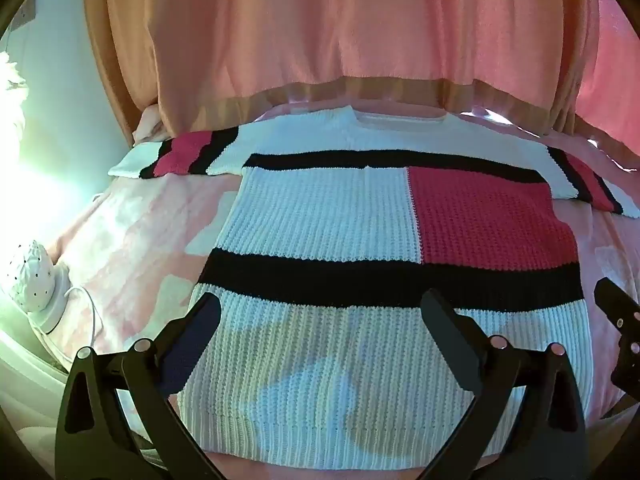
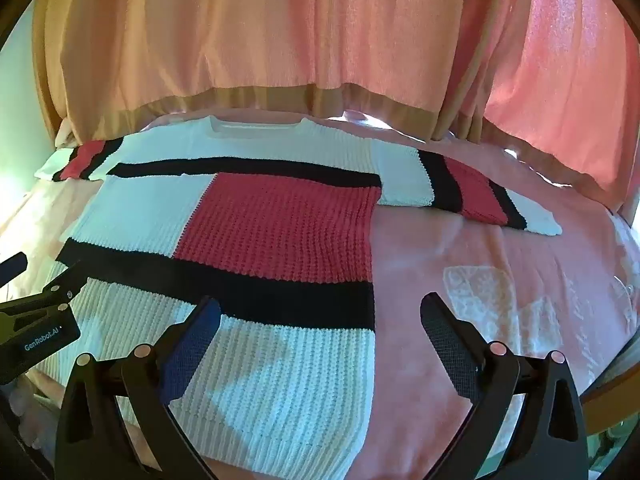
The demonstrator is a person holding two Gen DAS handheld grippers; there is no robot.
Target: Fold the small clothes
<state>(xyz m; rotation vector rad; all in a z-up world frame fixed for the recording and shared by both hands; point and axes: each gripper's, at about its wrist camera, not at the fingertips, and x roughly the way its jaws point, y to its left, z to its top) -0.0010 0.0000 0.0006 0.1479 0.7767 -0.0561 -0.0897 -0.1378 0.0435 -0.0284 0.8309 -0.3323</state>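
A knit sweater [image 1: 320, 216] in white, black and red blocks lies flat on a pink bed cover [image 1: 132, 240], neck away from me, both short sleeves spread out. My left gripper [image 1: 320, 316] is open and empty, hovering above the sweater's lower white band near the hem. In the right wrist view the sweater [image 2: 260, 224] fills the left and middle. My right gripper [image 2: 320, 320] is open and empty above the sweater's lower right edge; its right finger is over the bare cover. Each gripper shows at the edge of the other's view [image 1: 618, 320] [image 2: 44, 312].
Pink-orange curtains [image 1: 340, 32] hang behind the bed. A white perforated lamp [image 1: 32, 276] with a cord sits at the left bed edge. A bare stretch of pink cover [image 2: 500, 280] with a white lace patch lies to the right of the sweater.
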